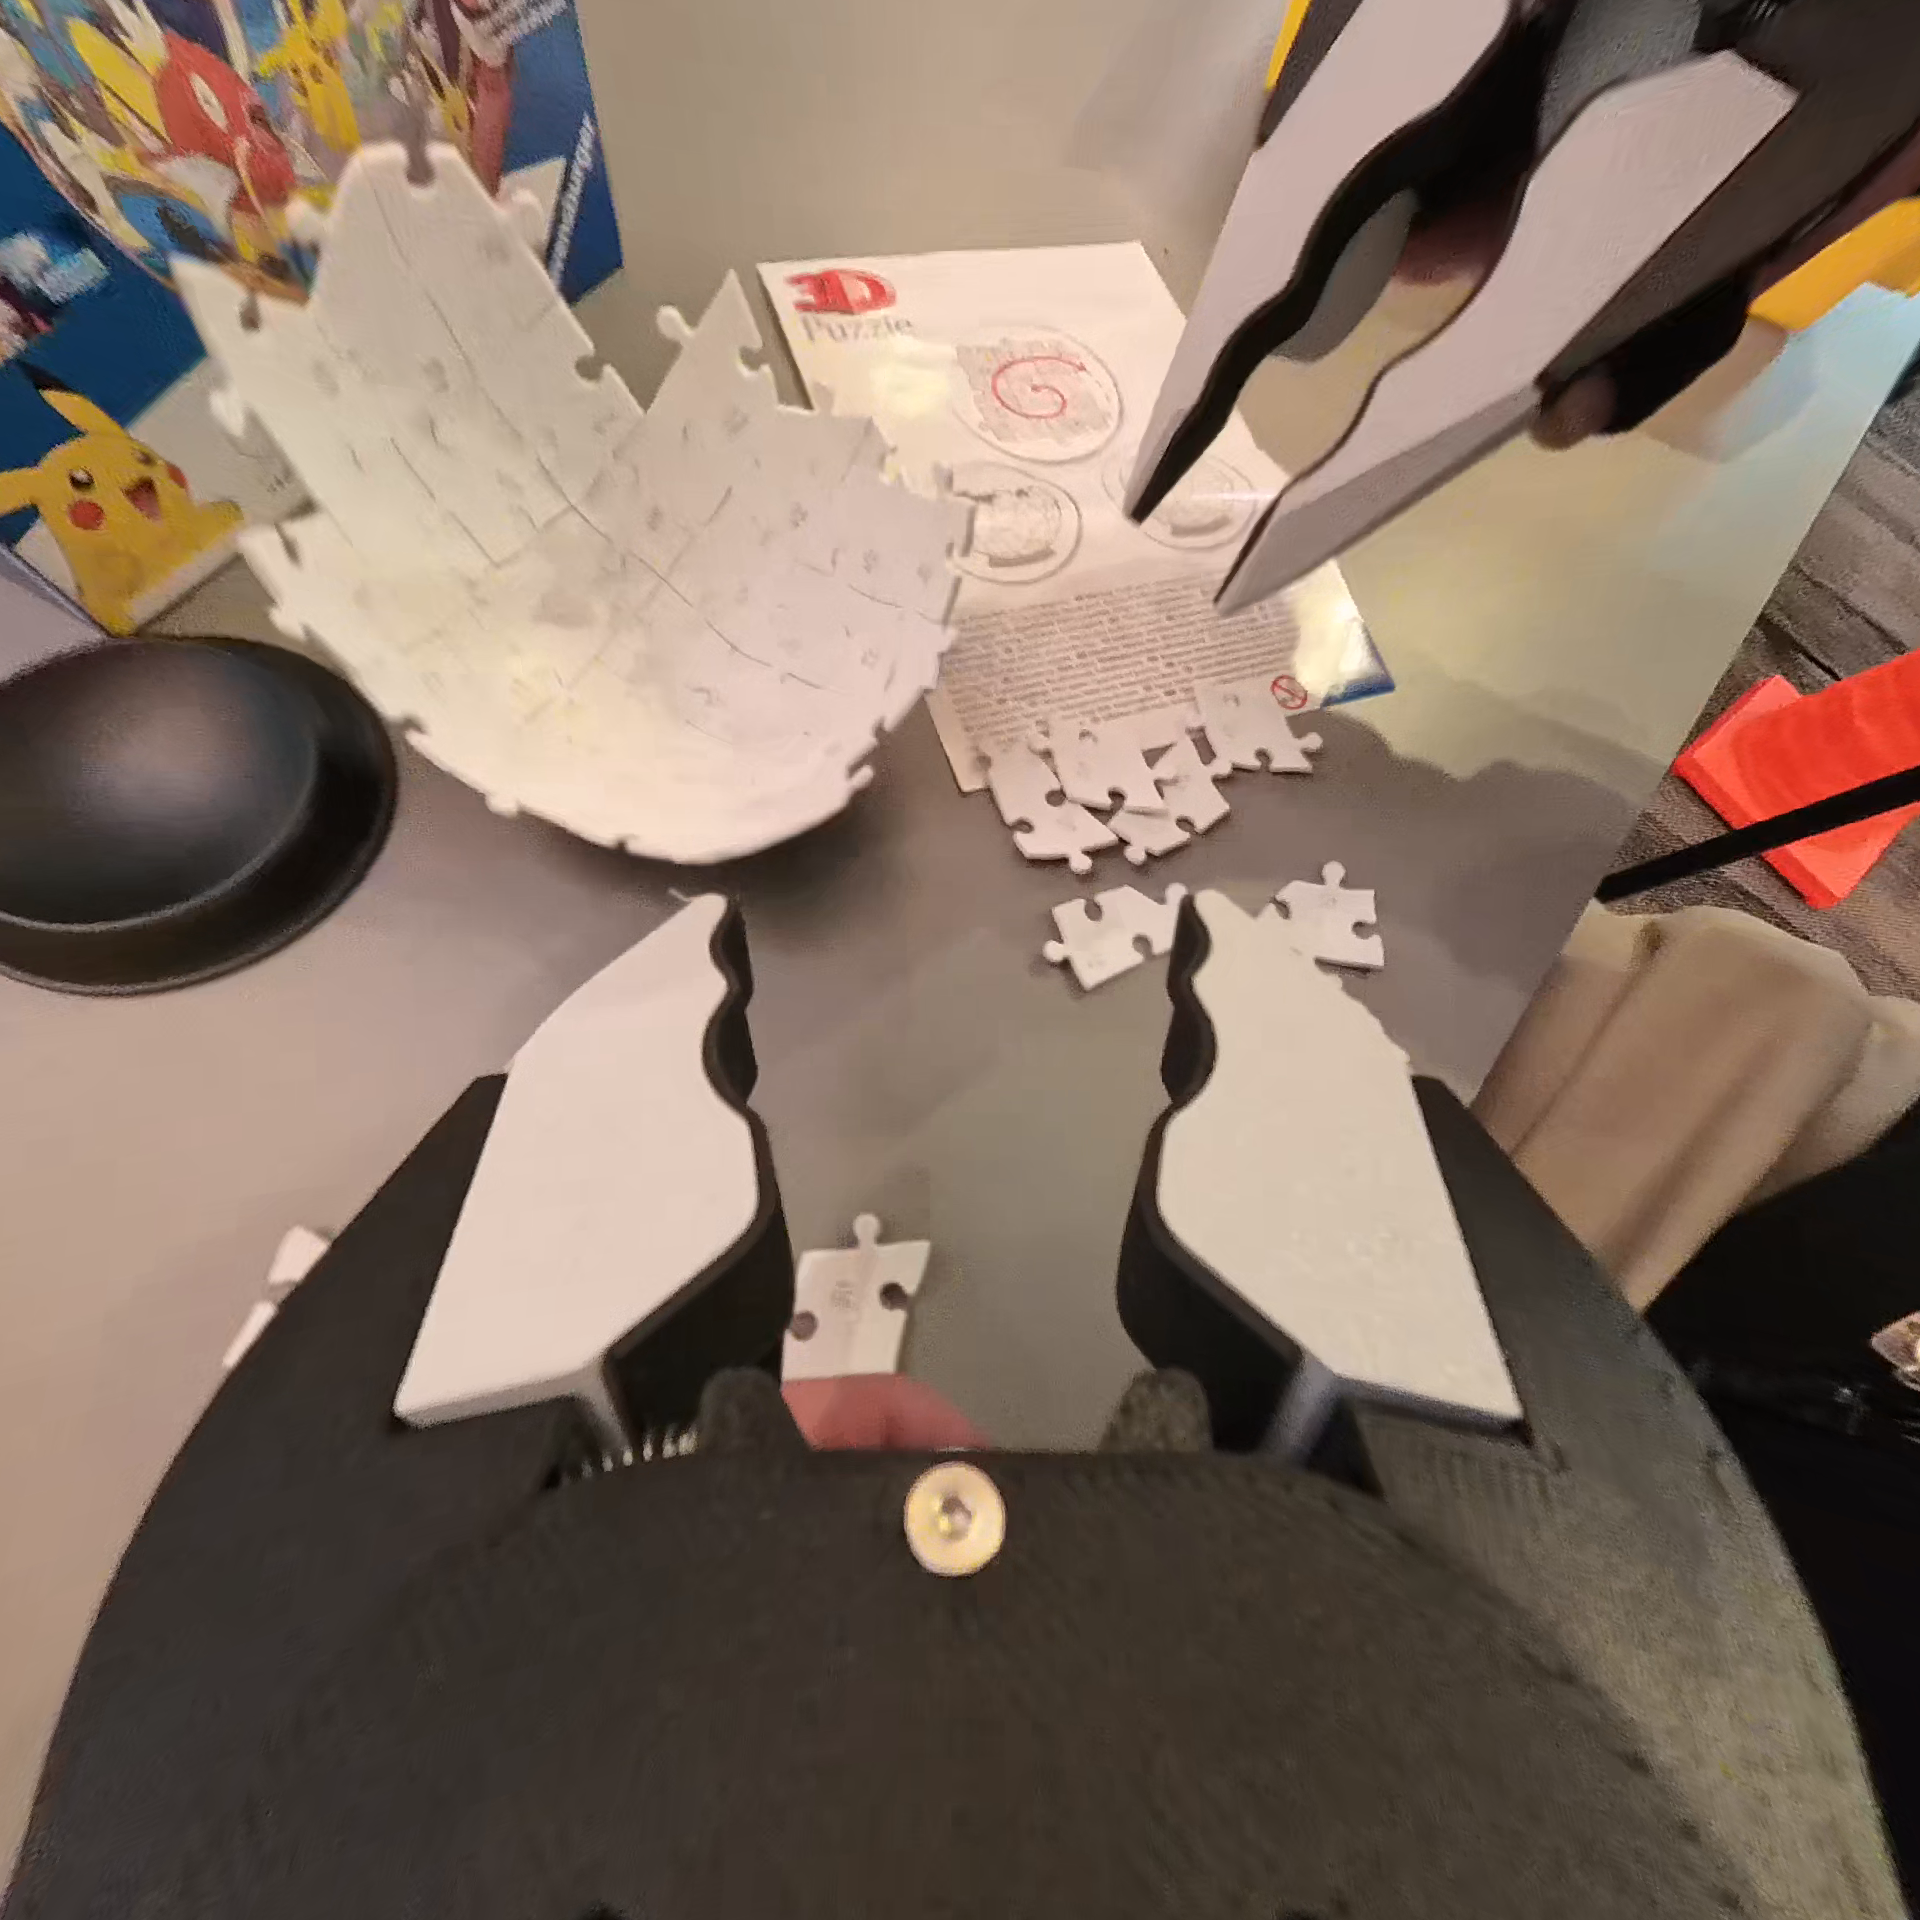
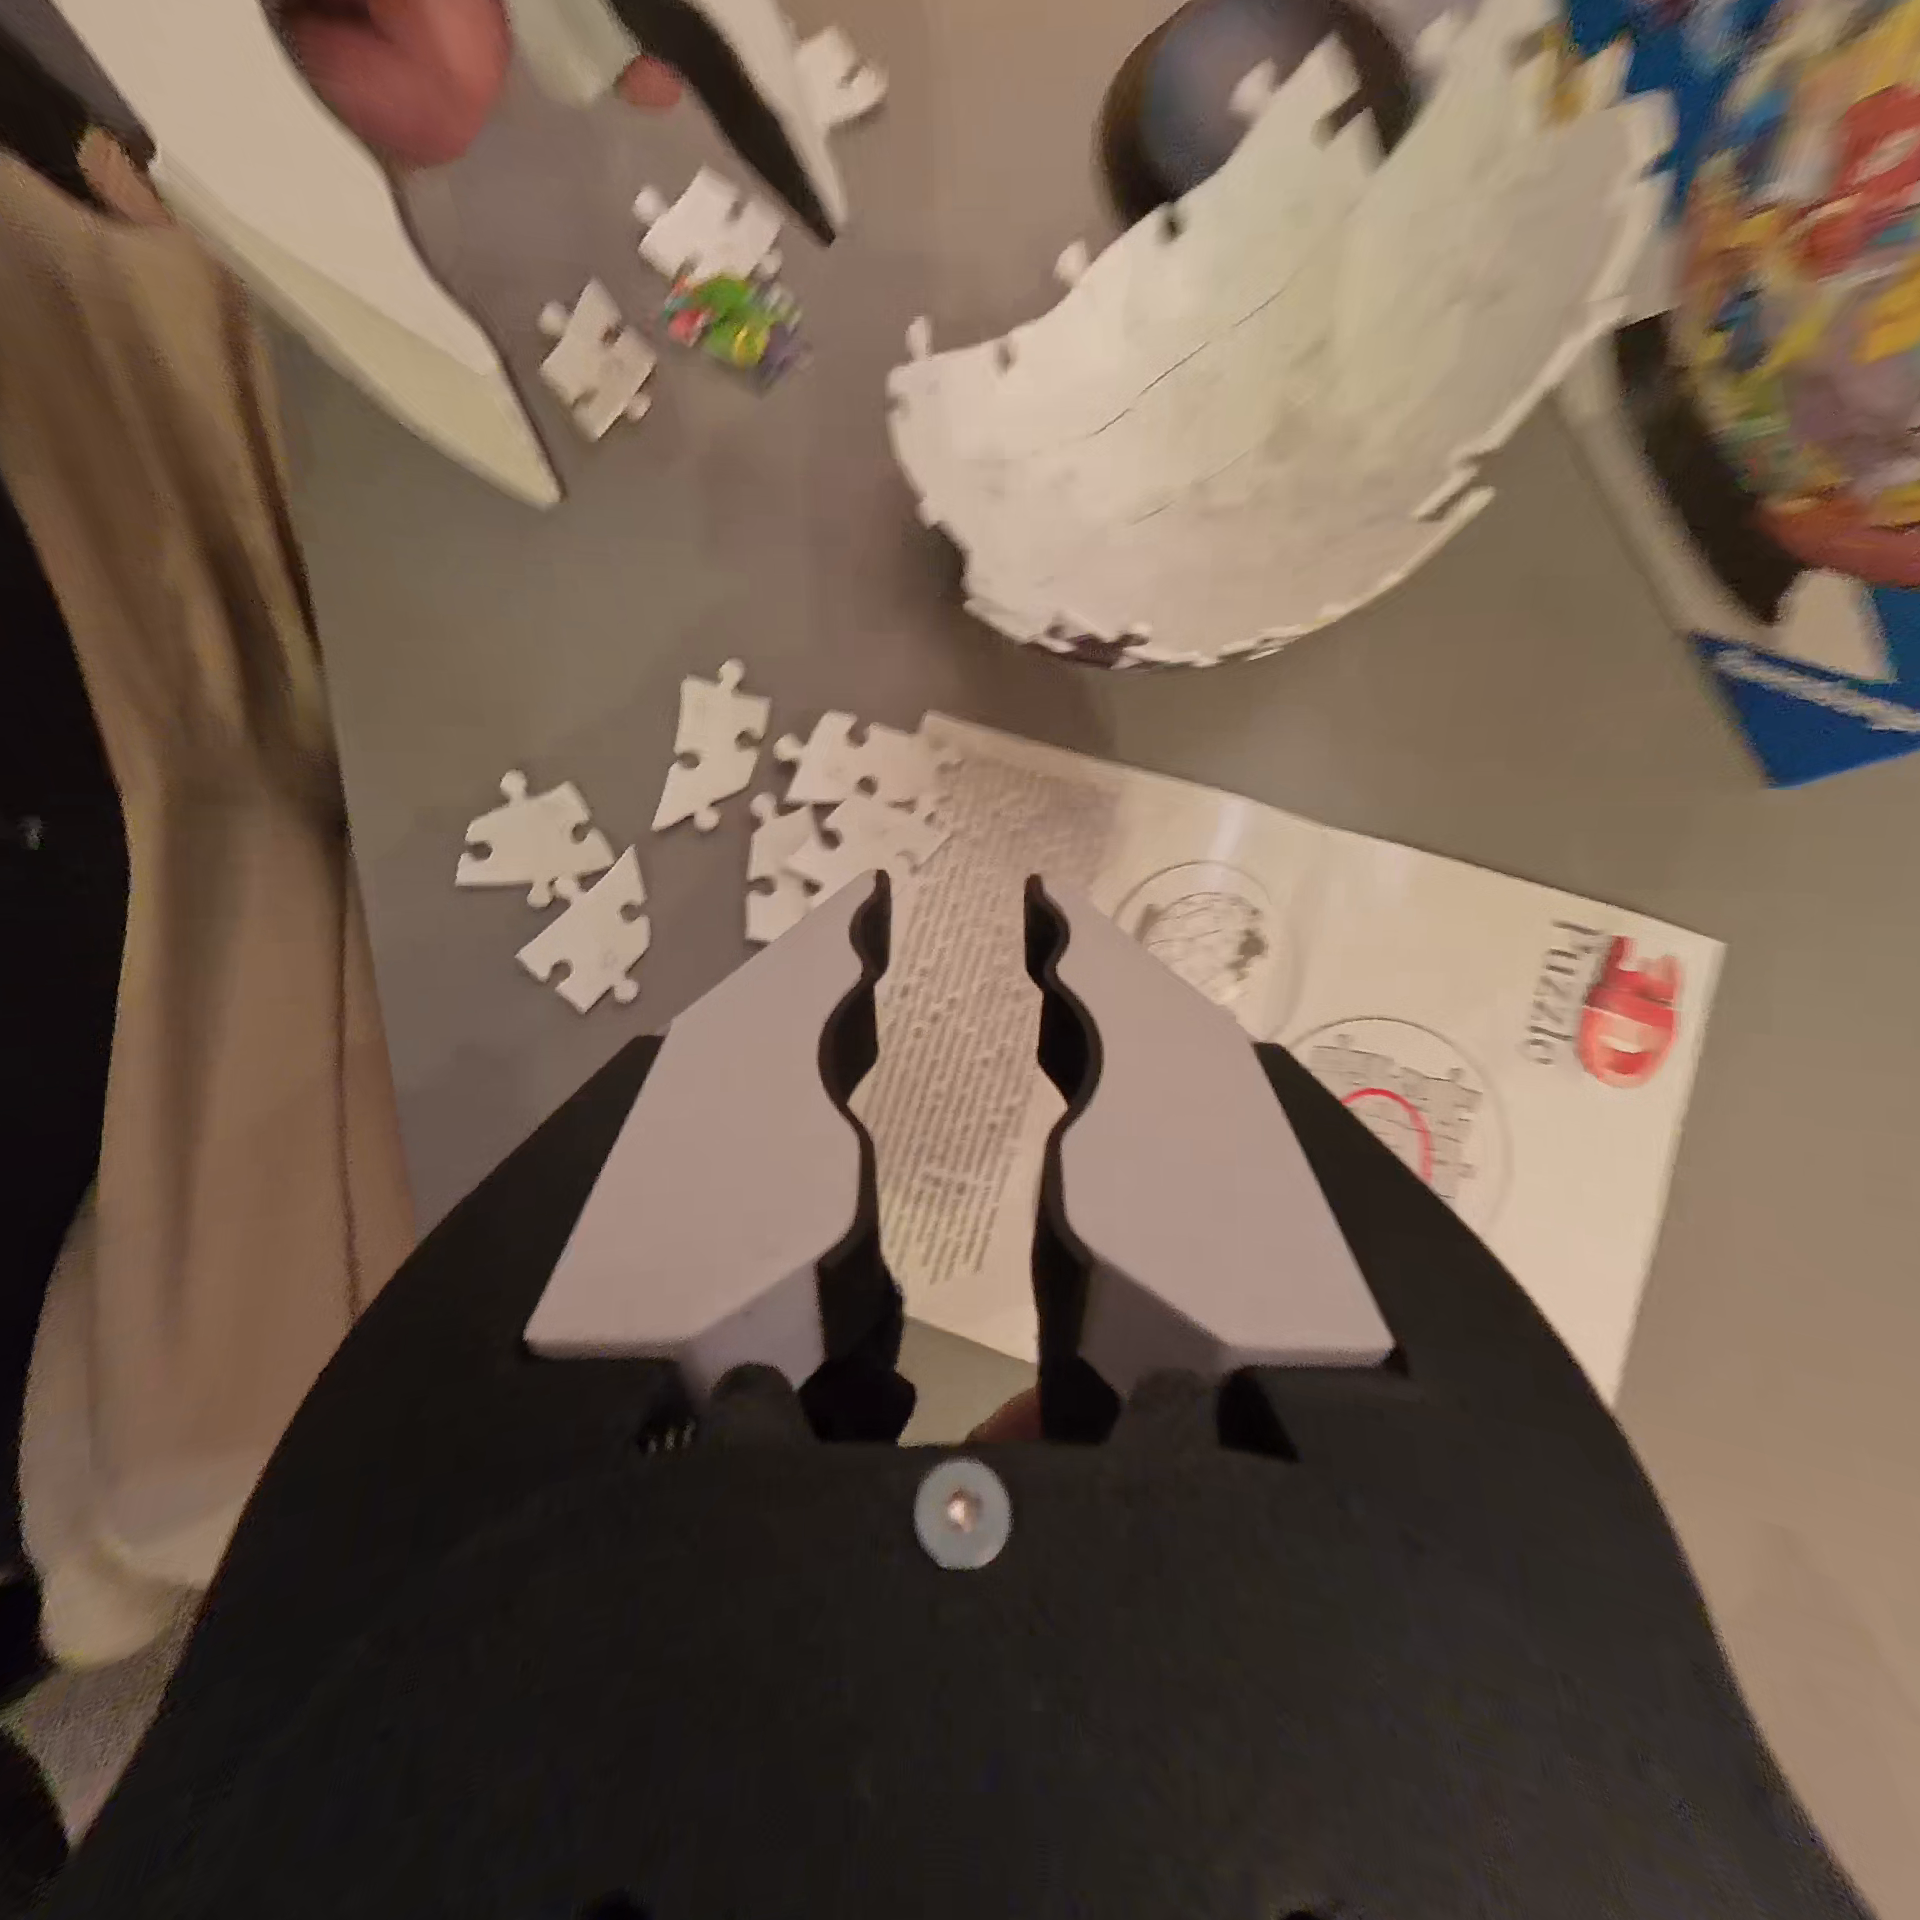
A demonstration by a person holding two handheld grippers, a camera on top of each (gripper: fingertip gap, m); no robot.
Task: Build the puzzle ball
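**Puzzle ball, part-built; jaws empty between placements**

Left wrist view: left gripper [image 1: 956,914] with jaws released and spread wide, grasping nothing, low over the grey surface [image 1: 935,1091]. Half-built puzzle shell [image 1: 582,582], white inner face up, tilted on the surface just ahead and to the left, beside a black stand [image 1: 156,810]. Loose pieces [image 1: 1122,790] heaped at the edge of the instruction sheet [image 1: 997,343]; one single piece [image 1: 857,1304] lying between the finger bases. Right gripper [image 1: 1184,556] above the sheet, jaws parted, empty.

Right wrist view: right gripper [image 2: 956,883] with jaws narrowly parted, grasping nothing, over the instruction sheet [image 2: 1351,966]. Puzzle shell [image 2: 1195,468] ahead; loose pieces [image 2: 717,743] to the left; picture box [image 2: 1787,343] at far right.

Step in hand, as judged: choosing the next piece. Next move likely to call for a pinch on a flat piece's edge, then alignment with the shell's open rim.
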